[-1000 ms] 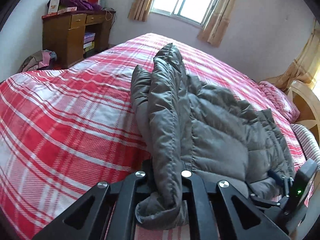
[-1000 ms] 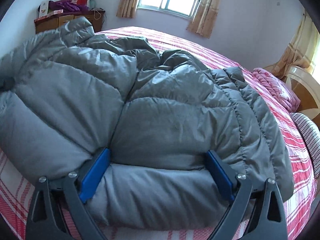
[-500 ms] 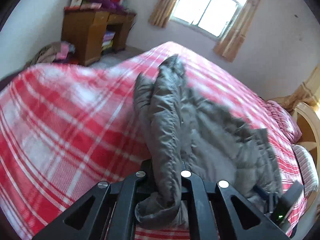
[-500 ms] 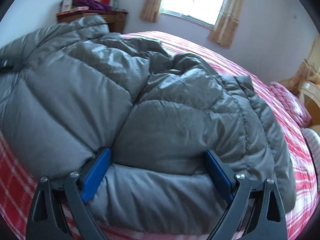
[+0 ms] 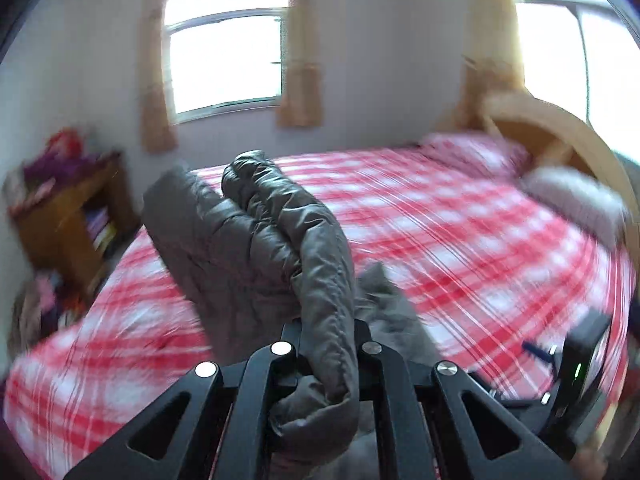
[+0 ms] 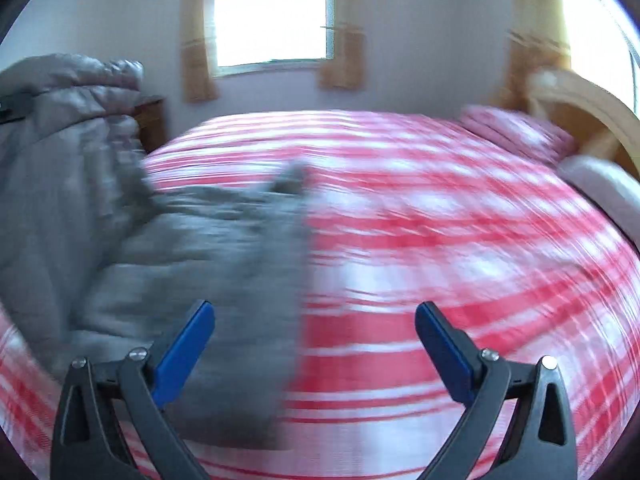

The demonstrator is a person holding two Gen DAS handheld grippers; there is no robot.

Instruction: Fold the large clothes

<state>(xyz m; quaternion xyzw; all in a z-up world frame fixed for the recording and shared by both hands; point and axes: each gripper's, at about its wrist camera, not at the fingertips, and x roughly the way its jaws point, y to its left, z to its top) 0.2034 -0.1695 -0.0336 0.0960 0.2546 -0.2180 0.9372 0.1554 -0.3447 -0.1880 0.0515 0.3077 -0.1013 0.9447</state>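
Note:
A grey puffer jacket (image 5: 256,240) hangs in a thick fold from my left gripper (image 5: 326,328), which is shut on its padded edge and holds it above the red plaid bed (image 5: 460,220). In the right wrist view the jacket (image 6: 192,248) is a blurred heap at the left. Its edge reaches in past the left blue pad (image 6: 188,344). My right gripper (image 6: 316,312) has its jaws opening wide. The pads do not press the jacket, and the right pad stands over bare bedspread (image 6: 460,240). The right gripper's body (image 5: 580,364) shows at the lower right of the left wrist view.
A wooden headboard (image 5: 560,132) and pillows (image 5: 572,200) are at the right end of the bed. A cluttered wooden desk (image 5: 68,220) stands at the left wall. A curtained window (image 5: 224,64) is on the far wall. Both views are motion-blurred.
Both views have swung right toward the headboard. My left gripper has lifted the jacket edge. The jacket no longer fills my right gripper, whose jaws have come off it and stand wider.

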